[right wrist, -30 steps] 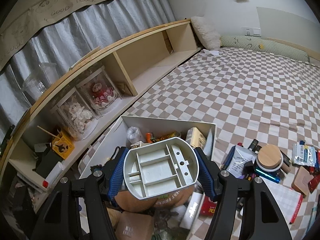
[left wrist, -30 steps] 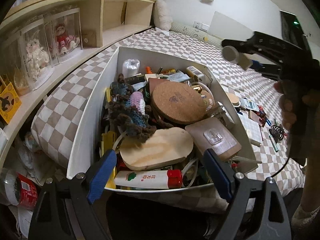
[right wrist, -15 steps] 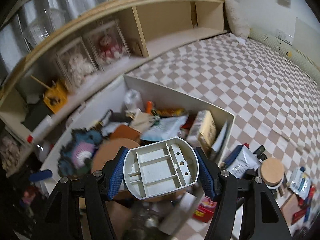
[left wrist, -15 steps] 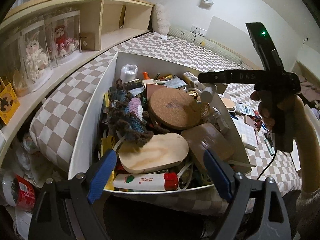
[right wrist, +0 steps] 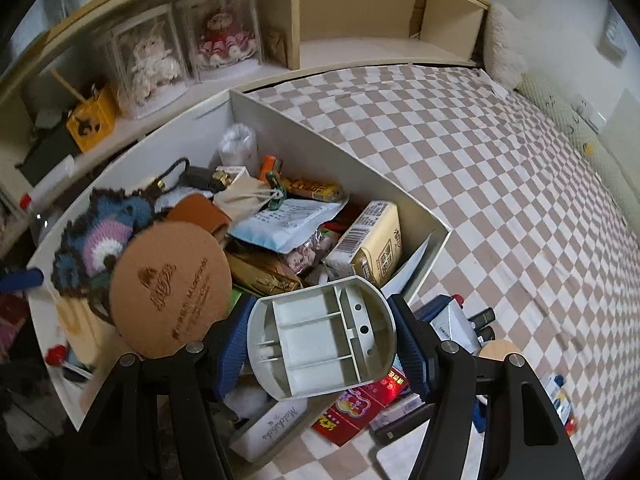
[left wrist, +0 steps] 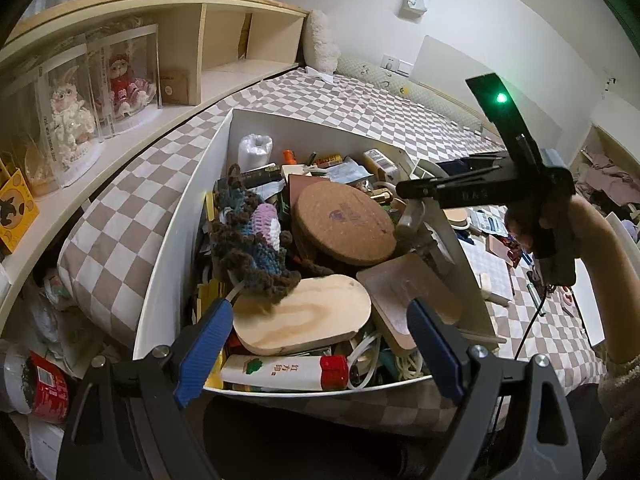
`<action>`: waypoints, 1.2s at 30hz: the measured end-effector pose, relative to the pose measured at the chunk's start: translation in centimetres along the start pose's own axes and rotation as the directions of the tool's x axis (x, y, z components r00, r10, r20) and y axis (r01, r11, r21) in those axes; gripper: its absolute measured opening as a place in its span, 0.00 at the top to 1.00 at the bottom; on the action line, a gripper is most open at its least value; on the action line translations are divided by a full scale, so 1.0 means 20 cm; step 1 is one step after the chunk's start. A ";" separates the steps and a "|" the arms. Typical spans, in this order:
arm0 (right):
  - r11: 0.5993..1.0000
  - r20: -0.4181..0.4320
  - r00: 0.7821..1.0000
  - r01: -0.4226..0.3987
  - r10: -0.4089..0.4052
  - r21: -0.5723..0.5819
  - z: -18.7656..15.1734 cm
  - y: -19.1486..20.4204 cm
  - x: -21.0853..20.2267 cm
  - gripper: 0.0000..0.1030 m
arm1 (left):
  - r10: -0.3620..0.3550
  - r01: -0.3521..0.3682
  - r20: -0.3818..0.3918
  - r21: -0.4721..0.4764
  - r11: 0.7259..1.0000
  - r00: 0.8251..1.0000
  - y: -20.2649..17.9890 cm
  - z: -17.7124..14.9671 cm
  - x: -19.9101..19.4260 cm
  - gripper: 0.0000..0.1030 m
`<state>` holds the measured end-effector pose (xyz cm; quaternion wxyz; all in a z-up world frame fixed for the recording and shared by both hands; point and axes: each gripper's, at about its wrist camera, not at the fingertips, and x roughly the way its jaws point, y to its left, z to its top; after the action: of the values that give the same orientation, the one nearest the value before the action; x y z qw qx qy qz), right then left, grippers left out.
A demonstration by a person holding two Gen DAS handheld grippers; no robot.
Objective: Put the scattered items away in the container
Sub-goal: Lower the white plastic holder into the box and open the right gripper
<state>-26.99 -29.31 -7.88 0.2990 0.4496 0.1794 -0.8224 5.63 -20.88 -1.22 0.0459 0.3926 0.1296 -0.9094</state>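
A white box (left wrist: 176, 236) on the checkered bed is piled with clutter: a round cork mat (left wrist: 344, 222), a crocheted piece (left wrist: 256, 236), a wooden board (left wrist: 304, 318), a red-capped tube (left wrist: 284, 372). My left gripper (left wrist: 320, 344) is open and empty at the box's near edge. My right gripper (right wrist: 324, 344) is shut on a grey-white compartmented plastic tray (right wrist: 320, 340), held above the box's right rim (right wrist: 436, 232). In the left wrist view the right gripper (left wrist: 416, 220) hangs over the box's right side.
A wooden shelf (right wrist: 360, 40) with boxed dolls (right wrist: 224, 36) runs along the bed's far side. Loose items lie on the bed right of the box: a red packet (right wrist: 360, 404), a white case (right wrist: 276, 428), a wooden lid (right wrist: 500, 350), bottles (right wrist: 482, 322).
My right gripper has swung down and over the box with the tray still gripped. The left gripper has barely moved.
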 end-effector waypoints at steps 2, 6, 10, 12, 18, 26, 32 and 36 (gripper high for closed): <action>1.000 0.032 0.999 -0.009 0.008 0.004 -0.01 0.00 -0.02 0.10 | 0.002 -0.002 -0.004 -0.003 1.000 1.000 0.00 0.00 0.01 0.12; 0.993 0.098 0.993 -0.068 0.059 0.093 -0.02 -0.04 -0.08 0.00 | 0.003 -0.003 -0.005 0.000 1.000 1.000 -0.02 0.00 0.02 0.05; 0.983 0.162 0.983 -0.109 0.085 0.146 0.00 -0.07 -0.17 0.00 | -0.002 0.002 -0.003 0.006 1.000 1.000 -0.04 0.01 0.02 0.05; 0.974 0.189 0.976 -0.139 0.105 0.177 0.00 -0.09 -0.21 0.00 | -0.004 0.004 -0.003 0.007 1.000 1.000 -0.04 0.01 0.02 0.05; 0.932 0.245 0.954 -0.238 0.172 0.273 -0.03 -0.14 -0.28 0.00 | -0.019 0.019 0.004 -0.001 1.000 1.000 -0.06 0.03 -0.01 0.05; 0.937 0.310 0.946 -0.192 0.097 0.292 -0.12 -0.08 -0.35 0.00 | -0.027 0.027 0.029 -0.006 1.000 0.999 -0.06 0.04 -0.04 0.00; 0.931 0.339 0.940 -0.157 0.039 0.329 -0.22 -0.05 -0.43 0.00 | 0.002 -0.003 0.057 0.018 1.000 0.998 -0.10 0.04 -0.05 0.00; 0.930 0.344 0.939 -0.117 -0.010 0.347 -0.30 -0.03 -0.48 0.00 | -0.005 0.004 0.057 0.024 1.000 0.998 -0.13 0.04 -0.06 0.00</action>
<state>-19.52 -22.29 -2.90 0.2598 0.3532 -0.0423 -0.8978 5.35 -18.68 0.73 0.0429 0.3669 0.1182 -0.9217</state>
